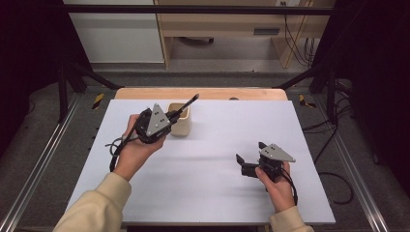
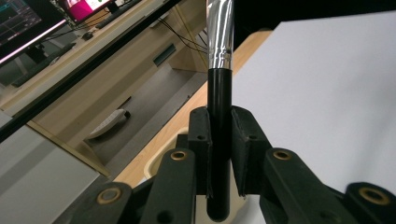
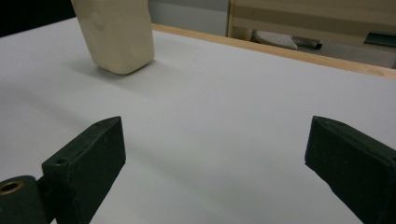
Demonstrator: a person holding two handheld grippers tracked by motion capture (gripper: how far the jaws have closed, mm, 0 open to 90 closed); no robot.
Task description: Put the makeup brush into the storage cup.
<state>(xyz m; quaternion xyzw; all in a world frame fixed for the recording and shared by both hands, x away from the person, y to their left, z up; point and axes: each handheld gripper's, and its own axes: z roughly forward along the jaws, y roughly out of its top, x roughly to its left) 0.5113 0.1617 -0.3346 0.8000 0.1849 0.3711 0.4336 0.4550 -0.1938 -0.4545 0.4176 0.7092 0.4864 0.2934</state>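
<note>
Our left tongs (image 1: 178,113) pinch the black brush (image 2: 219,116) by its handle, left of centre in the high view, over the cream cup (image 1: 182,124). It looks nearly dropped in. Our right tongs (image 1: 250,157) rest spread, empty, on the bench (image 1: 203,188).

- A black brush (image 1: 189,103) is gripped in the left gripper (image 1: 170,116), its handle tilted up over a cream cup (image 1: 181,126).
- The cup is set near the far edge of the white table (image 1: 203,188).
- The right gripper (image 1: 249,157) is held low over the table, jaws spread apart, with nothing between them.
</note>
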